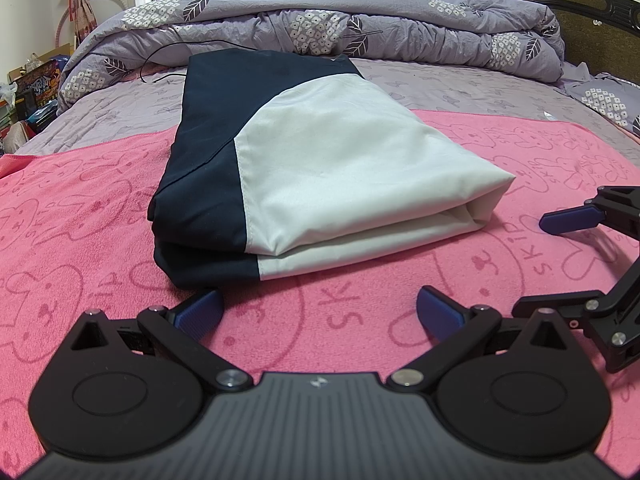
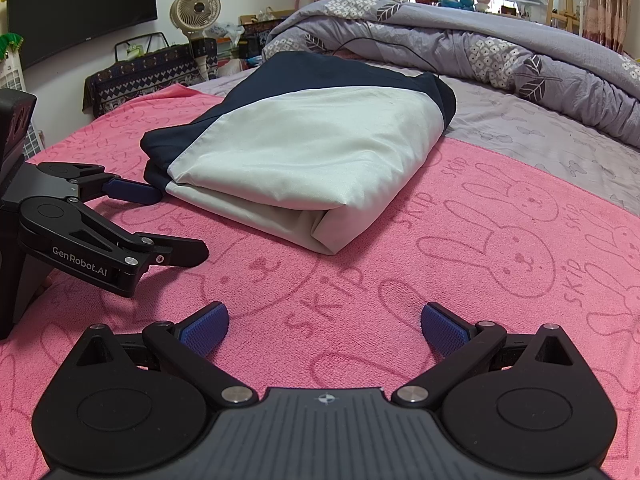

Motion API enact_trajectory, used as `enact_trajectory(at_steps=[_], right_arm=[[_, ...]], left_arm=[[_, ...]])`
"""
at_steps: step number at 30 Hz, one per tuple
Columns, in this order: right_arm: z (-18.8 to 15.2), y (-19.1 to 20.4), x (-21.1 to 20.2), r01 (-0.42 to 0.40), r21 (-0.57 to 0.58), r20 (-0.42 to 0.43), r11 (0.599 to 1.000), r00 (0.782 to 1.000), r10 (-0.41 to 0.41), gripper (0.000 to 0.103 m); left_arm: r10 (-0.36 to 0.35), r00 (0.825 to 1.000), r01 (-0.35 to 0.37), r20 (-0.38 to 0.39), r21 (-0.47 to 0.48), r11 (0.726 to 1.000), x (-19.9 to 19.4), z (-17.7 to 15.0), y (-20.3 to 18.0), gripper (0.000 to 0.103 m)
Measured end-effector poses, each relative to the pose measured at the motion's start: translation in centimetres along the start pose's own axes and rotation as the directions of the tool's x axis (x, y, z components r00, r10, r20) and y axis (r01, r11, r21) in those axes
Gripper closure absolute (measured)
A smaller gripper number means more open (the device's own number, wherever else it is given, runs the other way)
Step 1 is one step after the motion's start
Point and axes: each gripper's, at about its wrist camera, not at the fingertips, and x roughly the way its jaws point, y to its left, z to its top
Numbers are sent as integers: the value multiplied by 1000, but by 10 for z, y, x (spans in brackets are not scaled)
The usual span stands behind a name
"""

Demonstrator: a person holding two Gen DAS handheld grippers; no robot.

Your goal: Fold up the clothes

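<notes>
Pink bunny-print towel (image 1: 80, 208) covers the bed, and our folded navy-and-white garment (image 1: 320, 168) lies on it at twelve o'clock. Both the left gripper (image 1: 320, 316) and right gripper (image 2: 324, 324) gape empty. We judge folding nearly done; pressing edges flat should finish it. Rolled quilt (image 1: 360, 28) sits well behind, nothing blocking.

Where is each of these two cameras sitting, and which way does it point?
Left wrist view: sits on the left tool, looking forward low over the pink towel at the folded garment; its own open fingers show below, the right tool at the right edge.
Right wrist view: sits on the right tool, facing the same garment from the other side; its own open fingers show, the left tool at the left.
Shared: garment, towel, rolled quilt.
</notes>
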Motion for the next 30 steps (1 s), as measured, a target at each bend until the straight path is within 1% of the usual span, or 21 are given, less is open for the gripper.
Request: enact_trajectory(at_steps=[30], right_arm=[[0, -1, 0, -6, 8, 4, 1000, 1000, 6, 0]], left_arm=[[2, 1000, -2, -5, 2, 1000, 1, 0, -2, 0]])
